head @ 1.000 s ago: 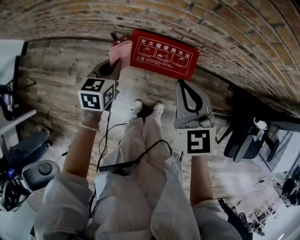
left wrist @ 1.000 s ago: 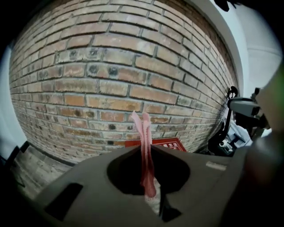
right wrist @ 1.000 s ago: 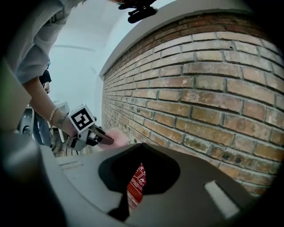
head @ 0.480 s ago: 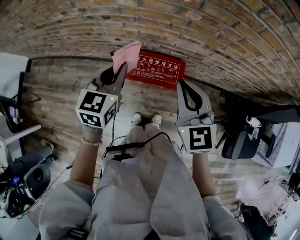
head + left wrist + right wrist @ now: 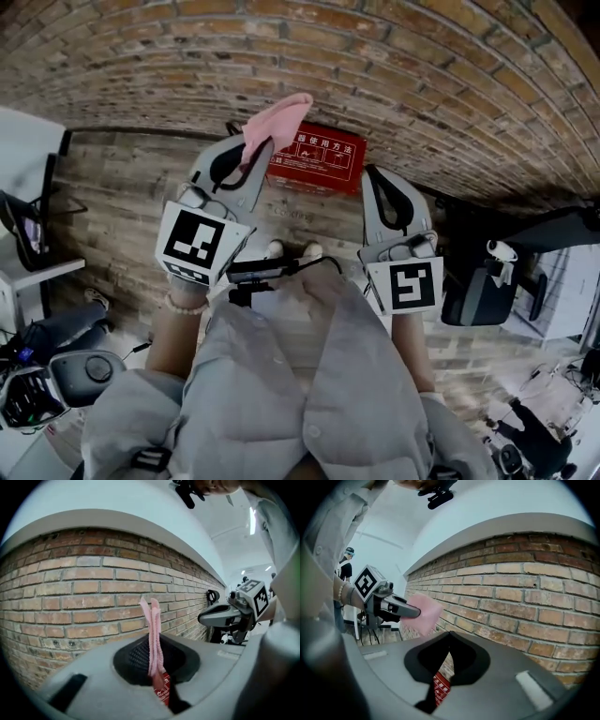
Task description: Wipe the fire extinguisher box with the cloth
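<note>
The brick wall is filling the upper part of the head view, and the wooden floor is lying under it. The red fire extinguisher box is standing at the far edge of the floor, against the wall. The left gripper is hanging before the left end of the box, and its jaws are pinching the pink cloth, which is standing up above the tips. The right gripper is hanging near the right end of the box, its jaws pressed together on nothing.
</note>
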